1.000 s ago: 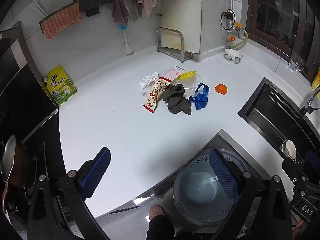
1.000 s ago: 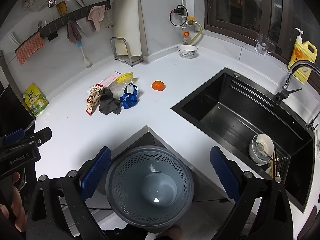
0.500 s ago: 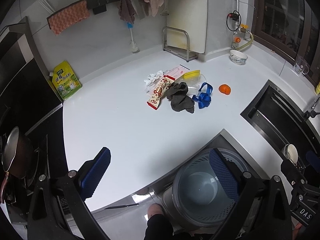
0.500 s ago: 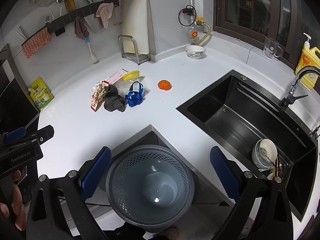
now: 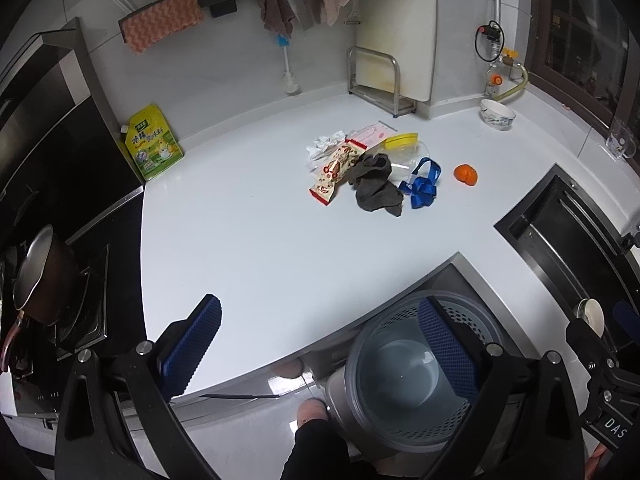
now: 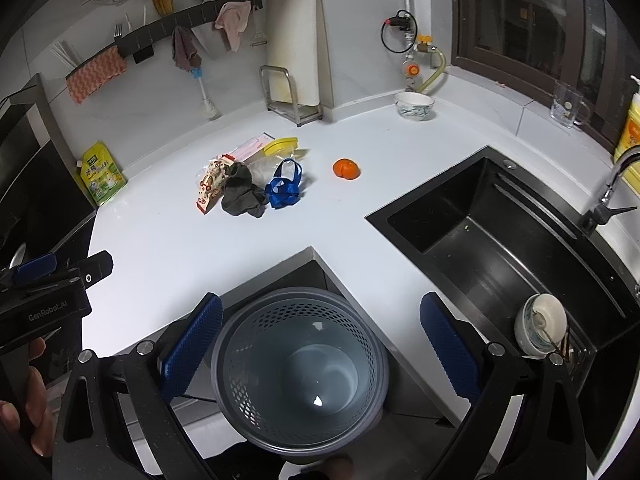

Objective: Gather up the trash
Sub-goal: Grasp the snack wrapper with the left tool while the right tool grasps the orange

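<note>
A small heap of trash lies mid-counter: a red-and-white snack wrapper [image 5: 335, 171] [image 6: 211, 186], a dark grey rag [image 5: 375, 189] [image 6: 240, 196], a blue ribbon [image 5: 422, 189] [image 6: 285, 189], a yellow lid [image 5: 401, 139] [image 6: 281, 145], crumpled paper [image 5: 325, 143] and an orange peel [image 5: 466, 173] [image 6: 346, 169]. A grey perforated bin [image 5: 416, 372] [image 6: 300, 368] stands on the floor at the counter's inner corner. My left gripper [image 5: 320, 344] and right gripper [image 6: 320, 344] are both open and hold nothing, well short of the heap.
A black sink [image 6: 504, 248] with a bowl [image 6: 540, 324] in it lies to the right. A yellow pouch [image 5: 152, 144] leans at the left wall, a white bowl [image 6: 414, 106] and cutting board rack [image 5: 380, 80] stand at the back. A pot [image 5: 40, 276] sits on the stove.
Both views have shifted slightly forward and up, so the heap sits a little nearer. Both grippers stay open.
</note>
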`<move>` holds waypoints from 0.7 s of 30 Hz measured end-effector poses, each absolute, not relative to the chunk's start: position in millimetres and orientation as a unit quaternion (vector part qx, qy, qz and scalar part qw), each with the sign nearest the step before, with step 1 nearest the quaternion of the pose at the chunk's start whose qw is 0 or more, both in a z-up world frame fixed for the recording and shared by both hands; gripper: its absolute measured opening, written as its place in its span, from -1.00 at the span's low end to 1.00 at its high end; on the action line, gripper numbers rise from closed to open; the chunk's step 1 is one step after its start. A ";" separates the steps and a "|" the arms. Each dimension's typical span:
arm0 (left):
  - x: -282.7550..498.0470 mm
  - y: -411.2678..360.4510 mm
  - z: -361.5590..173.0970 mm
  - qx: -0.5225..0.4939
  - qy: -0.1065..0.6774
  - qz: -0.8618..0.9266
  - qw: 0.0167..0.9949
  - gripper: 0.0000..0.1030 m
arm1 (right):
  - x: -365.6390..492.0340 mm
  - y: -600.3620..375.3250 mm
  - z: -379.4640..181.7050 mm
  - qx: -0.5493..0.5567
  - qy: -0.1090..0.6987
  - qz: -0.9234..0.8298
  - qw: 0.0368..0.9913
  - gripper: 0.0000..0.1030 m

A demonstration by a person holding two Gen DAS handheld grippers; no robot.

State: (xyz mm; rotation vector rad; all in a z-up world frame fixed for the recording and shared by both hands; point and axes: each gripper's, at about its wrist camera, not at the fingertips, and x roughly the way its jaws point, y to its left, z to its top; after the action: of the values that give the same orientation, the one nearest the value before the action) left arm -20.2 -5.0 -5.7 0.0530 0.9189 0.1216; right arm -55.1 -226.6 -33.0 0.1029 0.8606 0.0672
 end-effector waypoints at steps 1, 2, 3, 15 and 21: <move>-18.2 -2.1 -8.2 0.023 0.446 0.060 0.893 0.88 | -51.6 -225.9 -36.0 0.052 0.421 0.036 0.905 0.84; -15.7 1.0 -10.6 0.020 0.449 0.063 0.891 0.88 | -48.4 -225.1 -38.3 0.054 0.423 0.038 0.904 0.84; -12.6 4.0 -12.9 0.019 0.451 0.065 0.890 0.88 | -44.1 -223.8 -40.8 0.055 0.424 0.040 0.903 0.83; 87.6 44.1 -48.4 0.034 0.461 0.055 0.885 0.88 | 42.9 -209.2 -68.7 0.060 0.426 0.015 0.903 0.83; 147.3 56.3 -82.9 0.044 0.465 0.030 0.884 0.88 | 103.3 -219.4 -95.2 0.070 0.422 -0.027 0.904 0.83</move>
State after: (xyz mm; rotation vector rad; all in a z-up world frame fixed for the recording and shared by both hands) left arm 147.3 56.3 -82.9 0.0921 0.9678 0.0621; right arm 103.3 -219.4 -95.2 0.1452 0.8717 -0.0554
